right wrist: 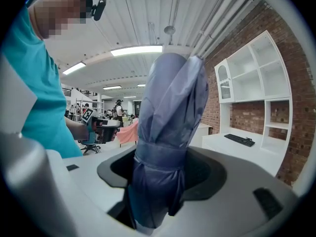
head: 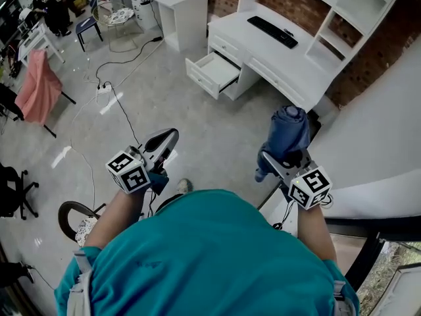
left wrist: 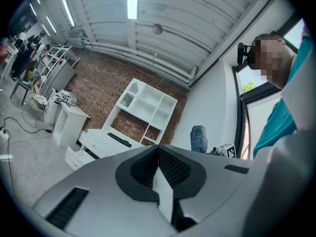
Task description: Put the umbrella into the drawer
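Right claw (head: 287, 158) clenched round the folded blue umbrella (head: 288, 129), low on it; most of the bundle stands above the jaws. Left claw (head: 168, 139) pressed closed, empty. Open drawer (head: 214, 71) is well ahead, left of the right claw.

Risk: top-heavy hold on slick fabric. The umbrella may swivel or slip when tilted toward the drawer, or catch its front edge.

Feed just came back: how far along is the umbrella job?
Done: the drawer is open at the white desk, and the right gripper is shut on the folded blue umbrella. In hand: it is held well short of the desk. Left: reach the drawer and lay it in. The left gripper is shut, empty.
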Available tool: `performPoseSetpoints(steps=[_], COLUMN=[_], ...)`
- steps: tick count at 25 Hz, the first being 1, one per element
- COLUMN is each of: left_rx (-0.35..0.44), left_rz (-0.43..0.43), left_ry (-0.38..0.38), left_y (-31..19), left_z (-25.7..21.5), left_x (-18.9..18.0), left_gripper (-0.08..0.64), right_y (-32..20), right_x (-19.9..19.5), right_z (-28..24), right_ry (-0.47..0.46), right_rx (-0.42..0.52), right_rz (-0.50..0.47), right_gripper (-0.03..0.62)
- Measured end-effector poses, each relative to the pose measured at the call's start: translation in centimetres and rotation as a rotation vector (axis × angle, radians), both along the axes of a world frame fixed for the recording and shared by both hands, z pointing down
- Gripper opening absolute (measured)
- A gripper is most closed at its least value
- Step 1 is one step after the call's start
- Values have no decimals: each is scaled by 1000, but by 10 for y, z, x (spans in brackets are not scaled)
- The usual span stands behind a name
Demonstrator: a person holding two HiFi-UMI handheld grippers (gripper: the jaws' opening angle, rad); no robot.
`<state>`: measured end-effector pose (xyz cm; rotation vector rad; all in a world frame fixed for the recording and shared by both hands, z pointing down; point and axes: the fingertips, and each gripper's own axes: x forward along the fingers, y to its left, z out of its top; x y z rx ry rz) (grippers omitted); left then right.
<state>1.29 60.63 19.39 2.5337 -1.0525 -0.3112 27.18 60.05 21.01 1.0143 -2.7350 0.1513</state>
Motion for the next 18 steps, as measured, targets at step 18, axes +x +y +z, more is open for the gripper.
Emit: performPoseSetpoints(steps=[18], left_rx=[-15], left_rz=[115], left_ry=[-15], left_y=[-273], left_z=[15], left_x=[-136], left_gripper=[17], right_y=[-259], right_x=[-145], right_z=[-16], right_ry=[-11], right_rx=[-24], right_rz=[71], right_gripper=[275])
